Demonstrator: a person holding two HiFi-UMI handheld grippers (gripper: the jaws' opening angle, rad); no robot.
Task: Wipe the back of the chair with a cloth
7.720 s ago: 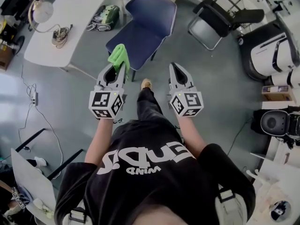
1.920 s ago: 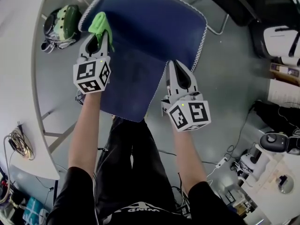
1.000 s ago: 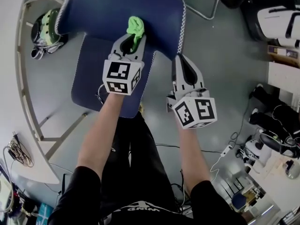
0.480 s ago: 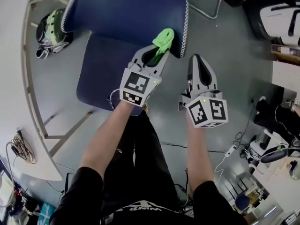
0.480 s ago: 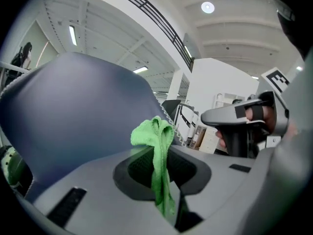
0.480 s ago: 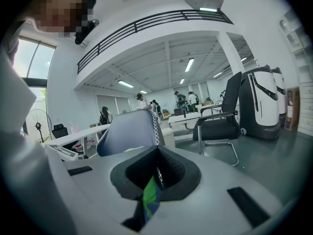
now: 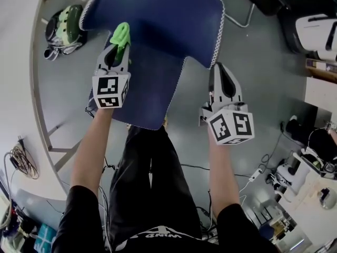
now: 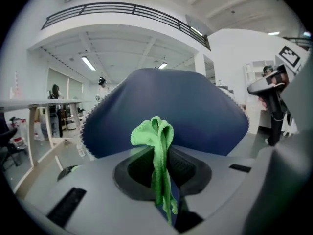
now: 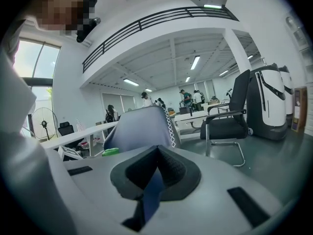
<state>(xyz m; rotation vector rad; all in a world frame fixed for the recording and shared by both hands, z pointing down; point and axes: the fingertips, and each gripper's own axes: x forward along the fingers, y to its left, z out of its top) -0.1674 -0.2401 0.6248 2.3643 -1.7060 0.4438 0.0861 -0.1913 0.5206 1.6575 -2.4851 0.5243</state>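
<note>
A blue chair fills the top of the head view, its backrest (image 7: 158, 9) above its seat (image 7: 150, 88). My left gripper (image 7: 119, 45) is shut on a green cloth (image 7: 121, 34), which lies against the left part of the backrest's face. In the left gripper view the cloth (image 8: 156, 138) stands pinched between the jaws, with the backrest (image 8: 195, 111) close ahead. My right gripper (image 7: 220, 68) hangs beside the backrest's right lower corner, shut and holding nothing. In the right gripper view the backrest (image 9: 142, 129) shows ahead, beyond my right gripper (image 9: 155, 153).
A white table (image 7: 18, 88) curves along the left, with a green and black bag (image 7: 62, 25) on the floor under it. A black chair (image 9: 230, 116) and a white machine (image 7: 316, 30) stand to the right. Cables lie on the grey floor (image 7: 263, 141).
My left gripper has swept the green cloth leftwards across the backrest, from its right edge to its left part. The right gripper has hardly moved.
</note>
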